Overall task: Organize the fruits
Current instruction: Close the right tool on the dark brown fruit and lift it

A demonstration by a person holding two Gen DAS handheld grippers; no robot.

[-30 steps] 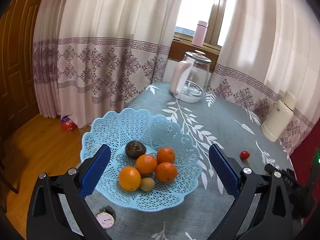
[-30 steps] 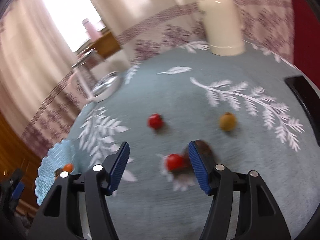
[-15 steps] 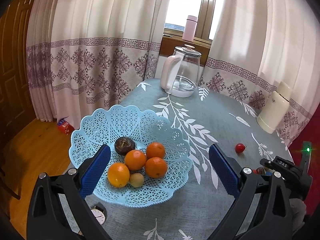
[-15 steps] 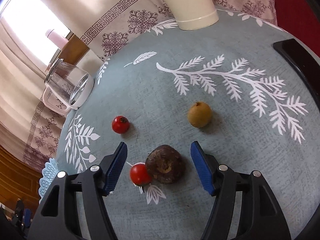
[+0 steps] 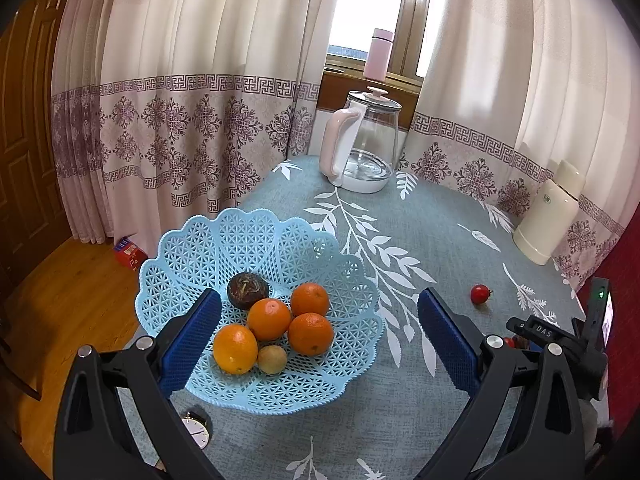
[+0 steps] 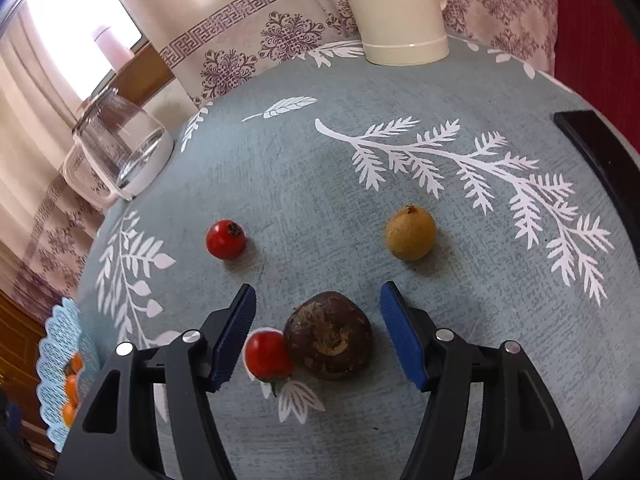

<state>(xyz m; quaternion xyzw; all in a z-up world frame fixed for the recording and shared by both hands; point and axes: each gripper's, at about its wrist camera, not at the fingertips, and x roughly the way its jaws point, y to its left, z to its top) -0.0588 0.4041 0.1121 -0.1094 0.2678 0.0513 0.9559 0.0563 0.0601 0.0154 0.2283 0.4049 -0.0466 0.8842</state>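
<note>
A light blue lattice basket (image 5: 208, 248) holds several oranges (image 5: 269, 319), a dark brown fruit (image 5: 247, 290) and a small tan fruit (image 5: 272, 359). My left gripper (image 5: 320, 344) hangs open over the basket's near side, holding nothing. In the right wrist view my right gripper (image 6: 320, 332) is open, low over the table, straddling a dark brown fruit (image 6: 329, 335) and a small red fruit (image 6: 266, 355) that touch each other. Beyond lie a second red fruit (image 6: 225, 239) and a tan fruit (image 6: 410, 233). The basket (image 6: 54, 372) shows at the far left.
A glass kettle with pink handle (image 5: 362, 148) stands at the table's far edge, a cream flask (image 5: 550, 216) at the right. A small watch (image 5: 196, 432) lies by the basket. A dark tray edge (image 6: 600, 160) borders the right. Curtains hang behind.
My right gripper has dropped lower and moved forward, so the brown fruit and red fruit now sit between its fingers. The left gripper has drifted slightly while staying open over the basket.
</note>
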